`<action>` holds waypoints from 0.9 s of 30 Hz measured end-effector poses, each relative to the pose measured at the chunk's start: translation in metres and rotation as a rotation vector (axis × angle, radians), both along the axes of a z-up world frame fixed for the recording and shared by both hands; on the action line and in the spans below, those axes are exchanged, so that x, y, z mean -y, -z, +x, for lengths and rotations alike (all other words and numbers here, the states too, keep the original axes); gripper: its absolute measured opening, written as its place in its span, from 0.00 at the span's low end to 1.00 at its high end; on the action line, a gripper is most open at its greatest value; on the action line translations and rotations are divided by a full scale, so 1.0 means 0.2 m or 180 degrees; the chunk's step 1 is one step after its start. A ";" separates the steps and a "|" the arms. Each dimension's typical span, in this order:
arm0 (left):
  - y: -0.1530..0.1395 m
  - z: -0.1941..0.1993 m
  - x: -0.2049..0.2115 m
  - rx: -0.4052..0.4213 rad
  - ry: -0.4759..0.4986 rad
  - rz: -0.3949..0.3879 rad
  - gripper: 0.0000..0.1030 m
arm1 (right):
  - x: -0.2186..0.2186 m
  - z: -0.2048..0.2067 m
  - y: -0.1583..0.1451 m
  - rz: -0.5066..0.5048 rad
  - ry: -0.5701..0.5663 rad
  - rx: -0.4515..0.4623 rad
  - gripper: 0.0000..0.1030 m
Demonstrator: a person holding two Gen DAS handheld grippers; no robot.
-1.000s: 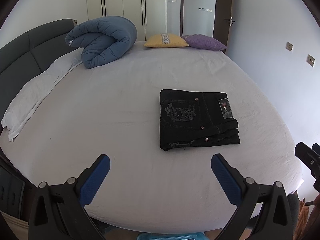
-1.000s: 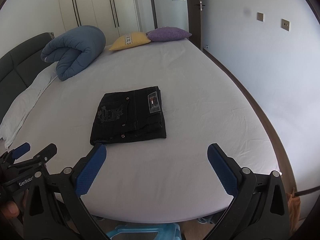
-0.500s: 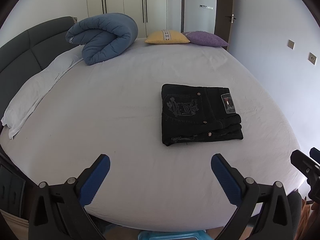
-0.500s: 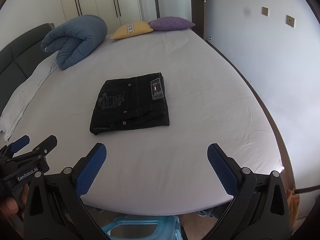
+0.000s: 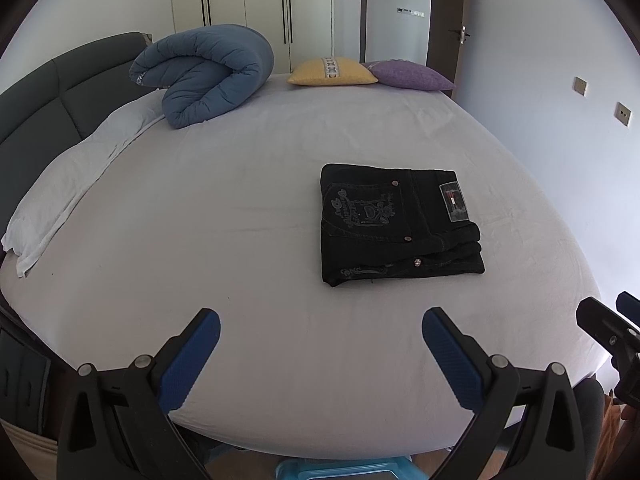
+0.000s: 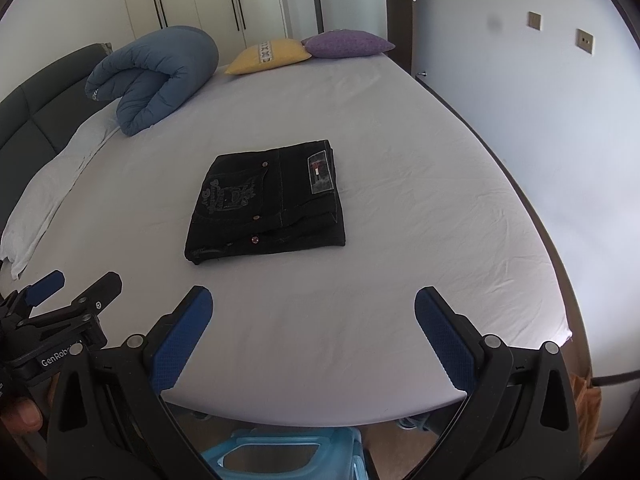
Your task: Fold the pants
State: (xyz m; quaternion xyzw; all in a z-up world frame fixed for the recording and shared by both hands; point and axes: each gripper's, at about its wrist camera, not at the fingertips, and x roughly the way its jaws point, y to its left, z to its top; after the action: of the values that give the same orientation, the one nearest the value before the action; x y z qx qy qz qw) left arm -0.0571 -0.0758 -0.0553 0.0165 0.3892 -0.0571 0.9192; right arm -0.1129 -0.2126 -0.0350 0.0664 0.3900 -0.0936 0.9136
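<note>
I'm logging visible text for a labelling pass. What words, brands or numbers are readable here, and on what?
"GenRobo", cut off: white lettering on the black left gripper, seen from the right wrist.
Grey embroidered crest on the folded black jeans: lettering too stylised to read.
Rectangular waistband tag: too small to read.
Nothing else legible.

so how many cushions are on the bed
2, both at the far edge of the bed: a yellow cushion and a purple cushion touching its right side. The rolled blue duvet could hide others.
</note>
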 end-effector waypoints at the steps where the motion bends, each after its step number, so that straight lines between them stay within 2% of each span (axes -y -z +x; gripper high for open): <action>1: 0.00 0.00 0.00 0.0003 0.0002 0.0003 1.00 | 0.00 0.00 0.00 0.0001 -0.0001 0.0001 1.00; 27: 0.03 0.01 0.00 -0.0042 0.0035 0.0003 1.00 | -0.03 -0.01 0.05 -0.0001 -0.0004 -0.0027 1.00</action>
State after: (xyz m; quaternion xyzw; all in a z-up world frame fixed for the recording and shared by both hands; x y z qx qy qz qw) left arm -0.0556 -0.0756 -0.0615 0.0187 0.3951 -0.0621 0.9163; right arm -0.1154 -0.2057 -0.0447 0.0656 0.3939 -0.0933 0.9120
